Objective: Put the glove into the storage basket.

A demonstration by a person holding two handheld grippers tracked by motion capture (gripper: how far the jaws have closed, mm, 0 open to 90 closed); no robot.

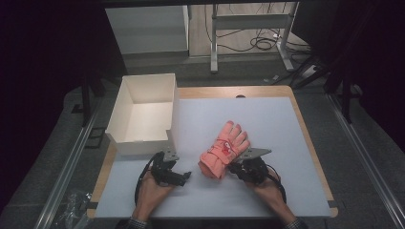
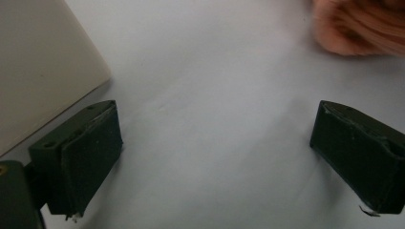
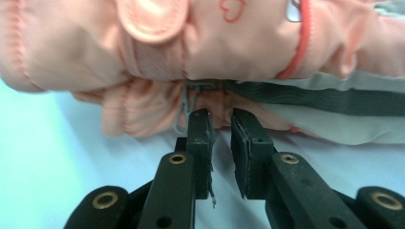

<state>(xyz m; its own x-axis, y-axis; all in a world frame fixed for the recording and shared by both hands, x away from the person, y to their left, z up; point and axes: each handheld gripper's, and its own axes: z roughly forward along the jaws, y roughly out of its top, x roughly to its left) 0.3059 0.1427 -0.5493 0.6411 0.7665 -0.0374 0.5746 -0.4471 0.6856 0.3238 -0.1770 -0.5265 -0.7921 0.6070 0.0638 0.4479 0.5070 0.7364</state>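
A pink padded glove (image 1: 224, 150) lies on the white mat (image 1: 272, 119), fingers pointing away and cuff nearest me. In the right gripper view the glove (image 3: 191, 43) shows a red heart outline, grey palm fabric underneath and a loose grey thread. My right gripper (image 1: 237, 168) sits at the cuff's right side. Its jaws (image 3: 220, 119) stand a narrow gap apart, their tips nipping the cuff's lower edge. My left gripper (image 1: 184, 177) rests on the mat left of the glove, open wide (image 2: 215, 138) with nothing between its fingers. The glove (image 2: 363, 28) appears blurred at the top right of the left gripper view.
An open white cardboard box (image 1: 143, 143) stands at the table's left rear, its corner (image 2: 43, 62) close beside my left gripper. The wooden table edge (image 1: 313, 157) frames the mat. Beyond the table are metal desk legs and floor cables (image 1: 262, 43).
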